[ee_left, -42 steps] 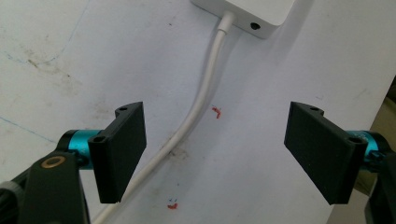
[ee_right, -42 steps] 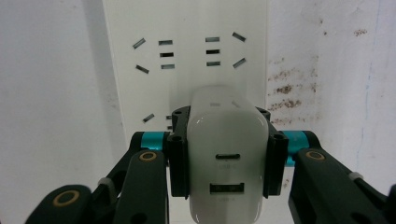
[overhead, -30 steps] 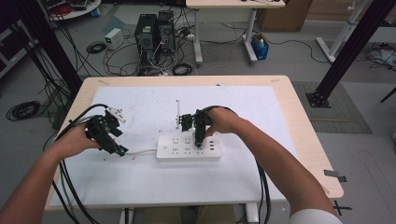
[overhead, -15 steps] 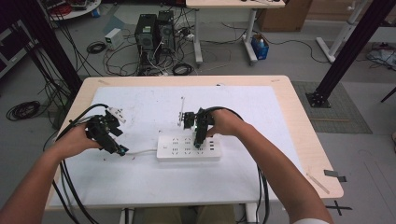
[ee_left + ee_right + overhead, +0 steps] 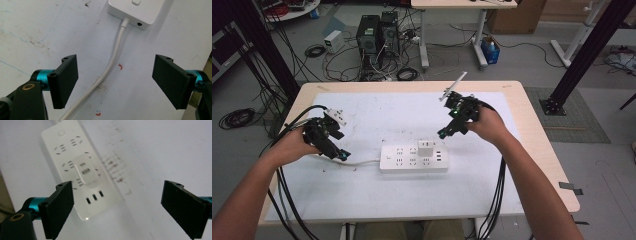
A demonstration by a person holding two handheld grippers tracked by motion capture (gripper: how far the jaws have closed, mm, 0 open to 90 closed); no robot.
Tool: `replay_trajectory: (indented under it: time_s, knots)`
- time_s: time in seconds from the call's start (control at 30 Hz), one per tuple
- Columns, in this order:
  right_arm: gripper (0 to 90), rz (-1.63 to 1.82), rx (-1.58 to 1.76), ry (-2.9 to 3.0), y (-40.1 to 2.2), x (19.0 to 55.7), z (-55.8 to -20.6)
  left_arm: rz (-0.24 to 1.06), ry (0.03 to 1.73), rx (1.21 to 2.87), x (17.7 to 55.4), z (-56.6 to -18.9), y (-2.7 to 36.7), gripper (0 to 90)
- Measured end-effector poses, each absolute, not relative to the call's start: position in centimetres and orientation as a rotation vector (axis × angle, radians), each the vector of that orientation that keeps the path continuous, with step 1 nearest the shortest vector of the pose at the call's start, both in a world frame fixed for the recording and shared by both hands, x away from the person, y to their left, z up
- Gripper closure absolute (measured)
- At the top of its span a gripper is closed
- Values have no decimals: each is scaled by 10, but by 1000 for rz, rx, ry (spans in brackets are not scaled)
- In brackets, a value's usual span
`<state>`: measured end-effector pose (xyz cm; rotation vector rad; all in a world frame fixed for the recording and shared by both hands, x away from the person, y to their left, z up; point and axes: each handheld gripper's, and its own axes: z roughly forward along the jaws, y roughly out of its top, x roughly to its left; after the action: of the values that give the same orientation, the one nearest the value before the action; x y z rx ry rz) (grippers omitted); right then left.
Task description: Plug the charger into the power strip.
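A white power strip [image 5: 412, 159] lies mid-table with a white adapter [image 5: 427, 148] plugged into its top. My right gripper [image 5: 443, 134] hovers above and to the right of the strip; its jaws have just been opening and nothing is between them. In the right gripper view the strip [image 5: 62, 142] and adapter [image 5: 86, 172] lie below the open right gripper [image 5: 120, 207]. My left gripper [image 5: 341, 153] stays open at the strip's left. In the left gripper view the strip's cable [image 5: 110, 65] runs across the table under the gap of the left gripper [image 5: 115, 82], untouched.
A stained white mat [image 5: 377, 117] covers most of the wooden table [image 5: 542, 150]. Both grippers' black cables hang off the near edge. Computer towers [image 5: 377, 32] and loose wires stand on the floor beyond the far edge.
The right gripper let go of the adapter, opened, and moved up and to the right, away from the strip. The adapter stays plugged in. The left gripper has kept still.
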<state>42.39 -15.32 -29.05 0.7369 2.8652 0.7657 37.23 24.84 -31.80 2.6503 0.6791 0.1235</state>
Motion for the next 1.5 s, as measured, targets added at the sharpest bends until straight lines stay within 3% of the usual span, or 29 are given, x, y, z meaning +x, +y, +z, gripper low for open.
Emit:
replay_trajectory:
  time_s: [0.03, 0.1, 0.57, 1.5]
  knots:
    - [106, 770, 766, 2856, -162, 421, -287, 127, 698, 2641, 373, -318, 248, 210]
    - [14, 755, 806, 2821, -177, 415, -283, 138, 713, 2638, 374, -316, 247, 211]
    - [9, 614, 911, 2753, -231, 377, -279, 225, 723, 2630, 377, -307, 243, 211]
    - [9, 596, 943, 2777, -232, 373, -303, 274, 728, 2620, 370, -304, 246, 210]
